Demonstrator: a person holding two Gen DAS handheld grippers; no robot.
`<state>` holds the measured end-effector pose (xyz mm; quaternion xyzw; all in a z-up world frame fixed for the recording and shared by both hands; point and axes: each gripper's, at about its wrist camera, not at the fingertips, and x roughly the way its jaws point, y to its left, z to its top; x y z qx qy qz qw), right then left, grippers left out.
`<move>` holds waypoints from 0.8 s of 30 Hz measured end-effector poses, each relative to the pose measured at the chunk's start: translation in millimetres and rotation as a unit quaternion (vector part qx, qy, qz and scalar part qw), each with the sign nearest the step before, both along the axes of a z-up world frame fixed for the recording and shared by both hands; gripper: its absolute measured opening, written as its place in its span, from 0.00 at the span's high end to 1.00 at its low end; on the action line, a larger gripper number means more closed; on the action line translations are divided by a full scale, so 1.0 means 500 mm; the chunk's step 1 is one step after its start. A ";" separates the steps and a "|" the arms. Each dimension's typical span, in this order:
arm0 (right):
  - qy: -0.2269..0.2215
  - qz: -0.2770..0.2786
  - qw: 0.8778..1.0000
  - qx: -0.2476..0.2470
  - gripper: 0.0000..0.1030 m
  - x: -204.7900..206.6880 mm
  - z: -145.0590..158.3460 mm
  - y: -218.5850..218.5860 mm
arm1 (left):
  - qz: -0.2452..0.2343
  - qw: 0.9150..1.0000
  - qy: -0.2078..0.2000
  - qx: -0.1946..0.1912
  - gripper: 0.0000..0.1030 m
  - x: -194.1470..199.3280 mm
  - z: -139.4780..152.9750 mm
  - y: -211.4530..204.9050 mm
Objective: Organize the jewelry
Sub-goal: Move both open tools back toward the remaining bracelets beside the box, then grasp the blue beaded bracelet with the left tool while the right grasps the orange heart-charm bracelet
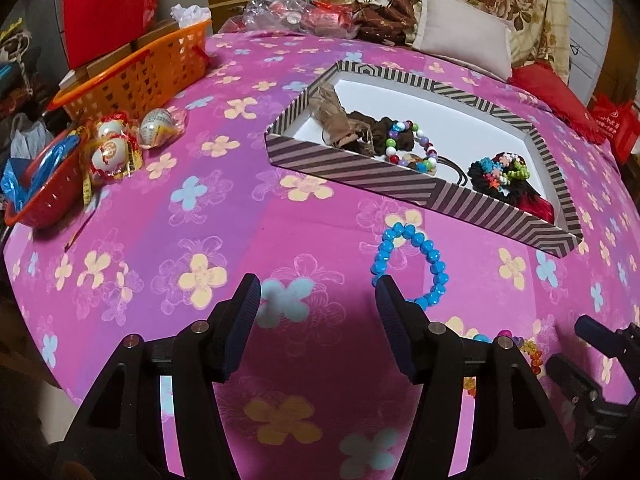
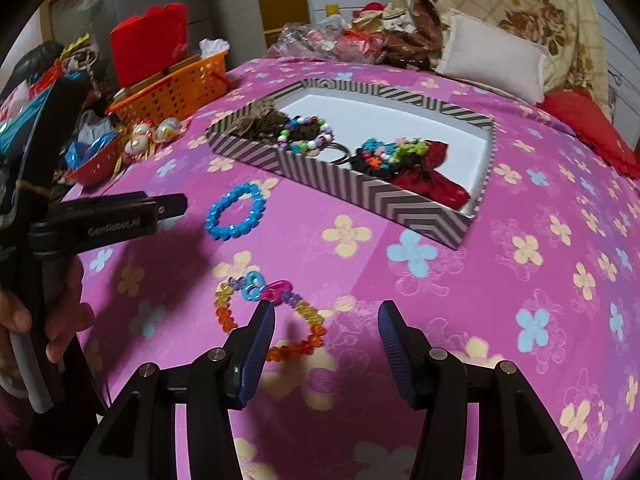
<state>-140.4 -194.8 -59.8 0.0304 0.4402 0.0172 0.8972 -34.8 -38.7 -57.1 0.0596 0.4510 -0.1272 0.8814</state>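
Both grippers' fingers are apart and empty, so next up: left gripper (image 1: 318, 292) grabs blue bracelet (image 1: 412, 266) for the striped box (image 1: 400, 192).

Blue bracelet (image 1: 410, 264): closed ring of glossy bright-blue beads, flat on the pink flowered bedspread (image 1: 160, 208), just in front of the striped box.
Rainbow bracelet (image 2: 268, 320): loop of clear orange, yellow and purple beads with a blue and a pink charm, flat on the bedspread, nearer than the blue one.
Striped box (image 1: 360, 172): shallow, open, white inside (chevron-striped walls).
Box contents: a multicoloured bead bracelet (image 1: 408, 142), brown scrunchies (image 1: 360, 124), a black floral piece (image 1: 500, 174), red fabric (image 2: 428, 190).
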 end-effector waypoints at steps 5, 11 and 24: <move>0.003 0.028 1.000 -0.009 0.50 0.011 -0.015 0.025 | -0.002 1.000 0.004 -0.002 0.42 0.002 -0.004 -0.003; 0.028 0.046 0.998 -0.028 0.50 0.034 -0.046 0.040 | 0.004 1.000 0.011 -0.010 0.42 0.009 -0.006 0.001; 0.040 0.069 0.997 -0.012 0.56 0.009 -0.030 0.066 | 0.011 1.000 0.012 -0.015 0.42 0.017 -0.003 0.011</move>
